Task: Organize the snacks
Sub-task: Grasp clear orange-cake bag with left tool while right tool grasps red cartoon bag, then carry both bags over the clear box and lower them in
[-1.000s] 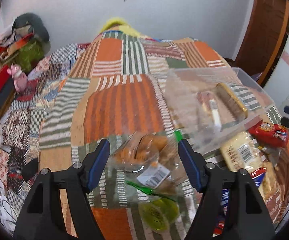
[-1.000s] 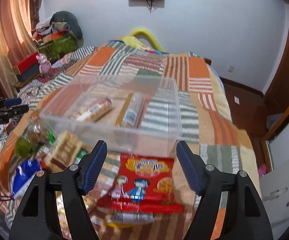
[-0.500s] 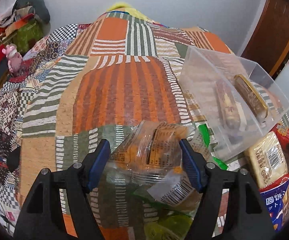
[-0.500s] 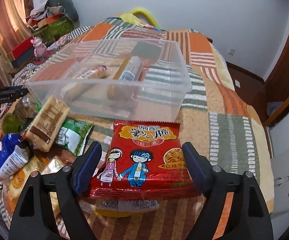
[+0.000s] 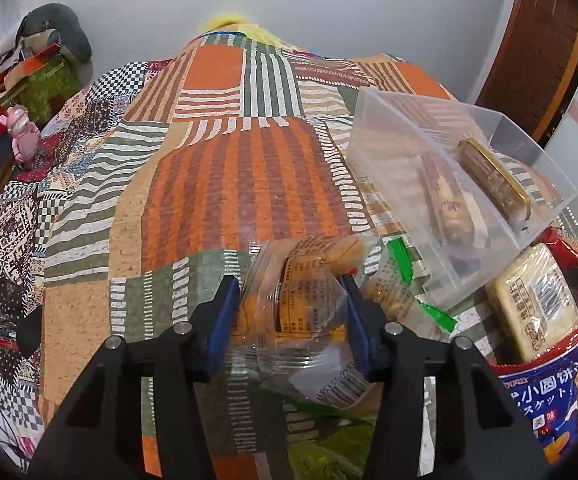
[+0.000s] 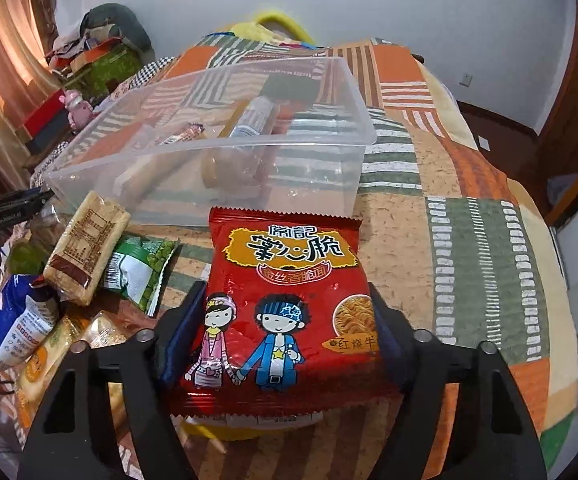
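A clear plastic bin (image 5: pixel 441 184) (image 6: pixel 225 168) sits on the patchwork quilt with two long snack packs inside. My left gripper (image 5: pixel 293 312) has its jaws against both sides of a clear bag of orange pastries (image 5: pixel 289 304), left of the bin. My right gripper (image 6: pixel 285 336) has its jaws against both sides of a red noodle snack packet (image 6: pixel 285 300), just in front of the bin's near wall. Whether either packet is lifted off the quilt I cannot tell.
Loose snacks lie by the bin: a tan cracker pack (image 5: pixel 529 304) (image 6: pixel 85 248), a blue biscuit bag (image 5: pixel 545 392) (image 6: pixel 21 324), a green pea packet (image 6: pixel 141 268). Clutter and a pink toy (image 5: pixel 23 136) stand at the far left. A wooden door (image 5: pixel 529 52) is at the right.
Both grippers moved forward and down onto their packets. The left jaws closed in on the pastry bag; the right jaws now flank the red packet closely.
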The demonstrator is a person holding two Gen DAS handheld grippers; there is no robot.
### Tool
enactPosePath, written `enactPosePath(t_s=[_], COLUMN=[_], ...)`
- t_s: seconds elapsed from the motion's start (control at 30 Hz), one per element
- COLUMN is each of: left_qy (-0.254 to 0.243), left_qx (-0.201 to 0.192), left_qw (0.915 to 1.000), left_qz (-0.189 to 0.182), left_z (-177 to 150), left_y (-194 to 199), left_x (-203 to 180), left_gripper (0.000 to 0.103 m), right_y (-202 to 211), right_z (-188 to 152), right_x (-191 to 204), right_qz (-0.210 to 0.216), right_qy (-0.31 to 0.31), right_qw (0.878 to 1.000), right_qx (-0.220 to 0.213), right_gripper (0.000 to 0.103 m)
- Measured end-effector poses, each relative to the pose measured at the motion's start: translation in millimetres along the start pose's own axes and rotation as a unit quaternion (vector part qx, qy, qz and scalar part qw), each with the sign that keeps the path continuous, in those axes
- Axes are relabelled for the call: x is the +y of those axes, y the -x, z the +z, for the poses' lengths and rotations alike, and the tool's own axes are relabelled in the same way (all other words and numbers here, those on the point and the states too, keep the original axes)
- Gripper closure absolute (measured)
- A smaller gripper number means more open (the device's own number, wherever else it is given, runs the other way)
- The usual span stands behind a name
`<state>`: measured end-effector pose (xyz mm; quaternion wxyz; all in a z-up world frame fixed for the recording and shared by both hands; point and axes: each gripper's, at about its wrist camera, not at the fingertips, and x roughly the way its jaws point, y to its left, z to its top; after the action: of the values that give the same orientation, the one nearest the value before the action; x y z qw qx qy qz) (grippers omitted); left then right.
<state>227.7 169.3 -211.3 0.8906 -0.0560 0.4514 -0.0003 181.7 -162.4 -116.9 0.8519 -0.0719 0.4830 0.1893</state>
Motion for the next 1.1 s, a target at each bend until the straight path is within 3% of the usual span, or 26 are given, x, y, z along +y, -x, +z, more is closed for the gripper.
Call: enactPosePath(t_s=[0.27,0.67,1.1], left_qy=[0.009,0.000,-0.026], left_qx=[-0.008,-0.056,-0.107], left_qw=[0.9999,0.9983,0.9938], left_qz=[0.012,0.015,-0.014], left_z=[-2.7,8.7,44.0], left_y=[16.5,67.4,101.6], left_x=[0.3,-21.7,-75.5], left_gripper=[0.056,0.057,0.057], right_y=[16.6,59.2,89.3], right_z=[-7.0,-6.3,43.8], right_x=[-0.3,-1.0,-4.8], right_qz=[0.000,-0.013,-0.025], right_qy=[-0.002,-0.006,0.010], right_qw=[1.000,0.998,0.989], right_qx=[-0.018,-0.068,-0.145], right_gripper=[0.038,0.038,0.038])
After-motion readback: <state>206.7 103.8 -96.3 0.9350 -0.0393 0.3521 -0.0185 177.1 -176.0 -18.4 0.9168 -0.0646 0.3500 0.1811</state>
